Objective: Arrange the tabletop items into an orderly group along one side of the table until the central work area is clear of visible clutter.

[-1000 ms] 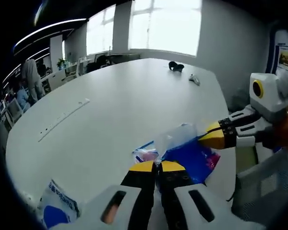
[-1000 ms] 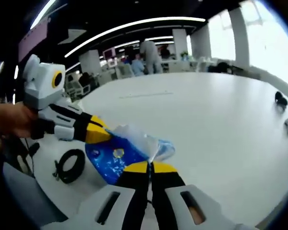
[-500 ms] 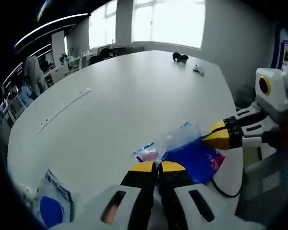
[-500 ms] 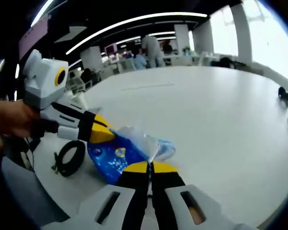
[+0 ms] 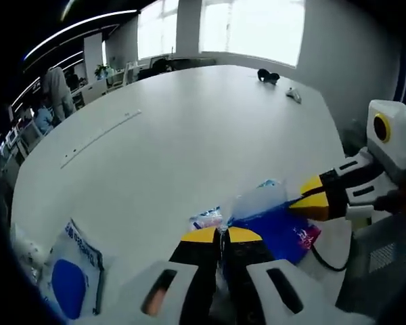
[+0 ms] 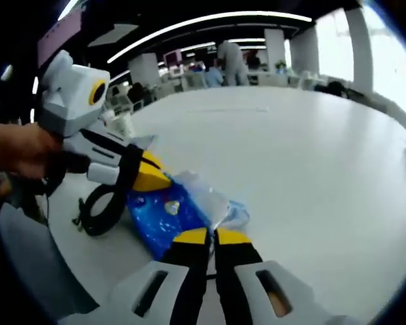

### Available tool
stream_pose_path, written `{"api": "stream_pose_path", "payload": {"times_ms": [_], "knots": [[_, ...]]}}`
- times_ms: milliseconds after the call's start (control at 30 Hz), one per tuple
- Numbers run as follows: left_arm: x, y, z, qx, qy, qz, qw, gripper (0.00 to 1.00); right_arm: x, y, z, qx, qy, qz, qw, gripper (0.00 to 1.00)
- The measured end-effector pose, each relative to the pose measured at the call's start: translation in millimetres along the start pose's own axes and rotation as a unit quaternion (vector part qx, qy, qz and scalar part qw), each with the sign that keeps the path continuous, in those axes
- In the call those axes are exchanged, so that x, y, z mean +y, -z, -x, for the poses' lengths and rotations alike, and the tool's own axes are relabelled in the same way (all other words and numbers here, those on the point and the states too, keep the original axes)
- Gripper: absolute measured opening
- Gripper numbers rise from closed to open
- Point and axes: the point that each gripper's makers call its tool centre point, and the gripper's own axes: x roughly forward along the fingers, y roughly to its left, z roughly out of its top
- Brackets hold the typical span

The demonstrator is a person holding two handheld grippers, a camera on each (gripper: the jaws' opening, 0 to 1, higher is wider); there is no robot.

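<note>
Comparing the present views with those of a second ago, the blue bag (image 5: 274, 227) sits nearer the table's (image 5: 189, 128) near edge, and the black cable loop (image 6: 98, 210) now lies close beside it, partly under the left gripper in the right gripper view. This suggests the bag is being drawn toward the side where the other items gather, so the centre is being cleared.

Left gripper (image 5: 221, 235): jaws pressed together, yellow tips touching, closed on one end of the blue bag at its clear crumpled part. Right gripper (image 6: 206, 236): jaws likewise together, pinching the bag (image 6: 164, 218) at the opposite end. Each gripper enters the other's view with its yellow tip at the bag.

The bag rests on the table near the edge, stretched between the two grippers; its long axis runs from one pair of tips to the other, roughly along the table's near edge. Which end is the opening cannot be told.

A white packet with a blue patch (image 5: 71, 281) lies at the same edge, well apart from the bag. Two small dark and pale objects (image 5: 277, 82) remain at the far end.
</note>
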Motion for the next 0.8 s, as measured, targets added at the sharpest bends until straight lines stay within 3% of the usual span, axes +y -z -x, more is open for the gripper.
{"api": "stream_pose_path", "payload": {"times_ms": [467, 567, 800], "knots": [[7.9, 6.9, 9, 0.007, -0.003, 0.009, 0.9999, 0.08, -6, 4.4, 1, 0.011, 0.012, -0.015, 0.9997, 0.13], [11.1, 12.9, 12, 0.018, -0.005, 0.028, 0.9994, 0.12, -10, -2.5, 4, -0.005, 0.020, -0.032, 0.9993, 0.19], [12.4, 13.5, 21, 0.002, 0.003, 0.060, 0.9982, 0.14, -15, -10.5, 9, -0.029, 0.030, -0.052, 0.9978, 0.20]]}}
